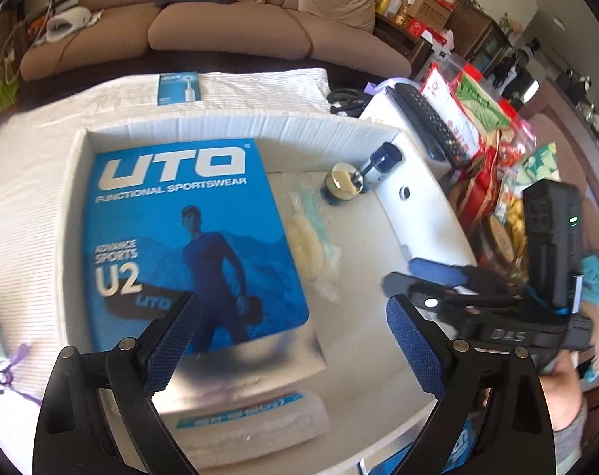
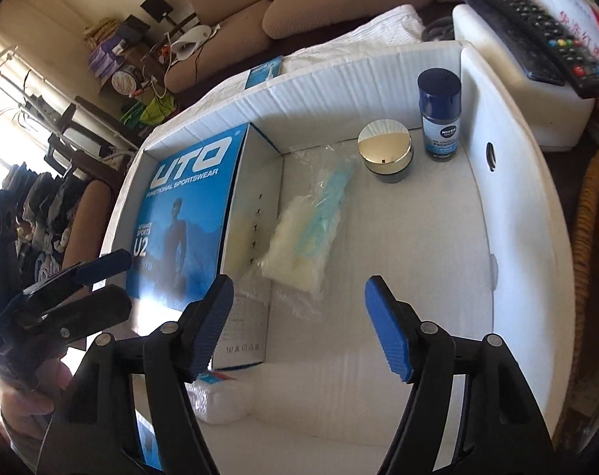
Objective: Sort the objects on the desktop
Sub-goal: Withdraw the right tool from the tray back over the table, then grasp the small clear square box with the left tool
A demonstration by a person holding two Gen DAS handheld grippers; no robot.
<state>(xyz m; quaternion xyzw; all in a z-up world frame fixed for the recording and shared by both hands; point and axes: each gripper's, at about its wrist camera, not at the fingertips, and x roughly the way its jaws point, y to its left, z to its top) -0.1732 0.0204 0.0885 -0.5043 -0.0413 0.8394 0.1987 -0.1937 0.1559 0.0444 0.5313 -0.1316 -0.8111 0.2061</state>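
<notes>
A white open box (image 1: 260,128) (image 2: 509,198) holds a blue UTO sportswear box (image 1: 188,237) (image 2: 184,213), a clear plastic bag (image 1: 311,233) (image 2: 311,229) with pale and teal contents, a gold-lidded jar (image 1: 344,187) (image 2: 385,149) and a Nivea bottle (image 1: 380,160) (image 2: 438,113). A white tissue pack (image 1: 252,423) (image 2: 216,399) lies at the box's near end. My left gripper (image 1: 291,340) is open and empty above the UTO box's near edge; it also shows in the right wrist view (image 2: 109,281). My right gripper (image 2: 299,324) is open and empty over the box floor; it also shows in the left wrist view (image 1: 402,277).
A blue toothbrush leaflet (image 1: 179,87) (image 2: 264,71) lies on the white cloth (image 1: 82,111) behind the box. Remote controls (image 1: 422,118) (image 2: 537,39) rest on a white block to the right. Snack bags (image 1: 477,126) crowd the right side. A sofa (image 1: 228,27) stands behind.
</notes>
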